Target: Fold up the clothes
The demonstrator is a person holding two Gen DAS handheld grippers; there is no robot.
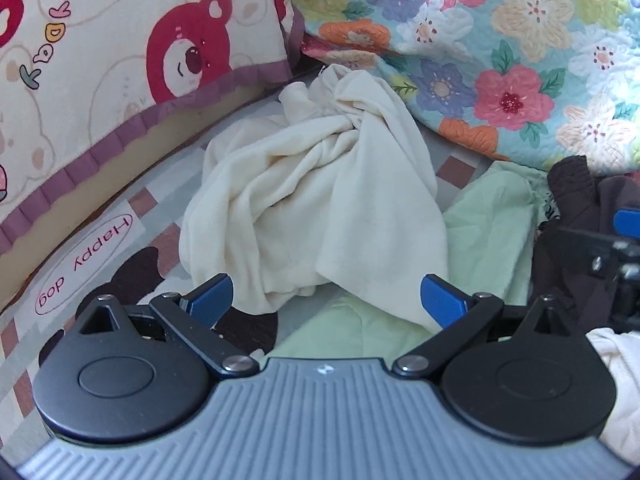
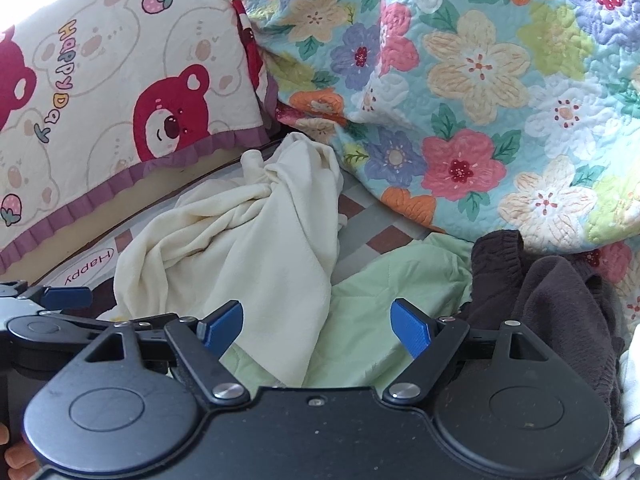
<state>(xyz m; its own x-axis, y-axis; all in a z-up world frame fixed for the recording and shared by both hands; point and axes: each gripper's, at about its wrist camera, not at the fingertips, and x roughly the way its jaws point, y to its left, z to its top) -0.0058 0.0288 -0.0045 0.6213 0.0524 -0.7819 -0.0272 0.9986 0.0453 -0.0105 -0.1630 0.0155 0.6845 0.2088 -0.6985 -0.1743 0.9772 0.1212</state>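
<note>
A crumpled cream garment (image 1: 312,200) lies in a heap on the bed sheet, just ahead of my left gripper (image 1: 326,300), which is open and empty with its blue fingertips either side of the cloth's near edge. The cream garment also shows in the right wrist view (image 2: 248,248). A pale green garment (image 2: 392,292) lies flat under and beside it, also in the left wrist view (image 1: 492,224). My right gripper (image 2: 318,330) is open and empty above the green cloth. A dark brown garment (image 2: 552,304) lies to the right.
A bear-print pillow (image 1: 120,60) stands at the back left. A floral quilt (image 1: 500,52) is bunched at the back right. The checked sheet with a "Happy dog" label (image 1: 84,260) shows at the left. The other gripper (image 1: 616,256) is at the left wrist view's right edge.
</note>
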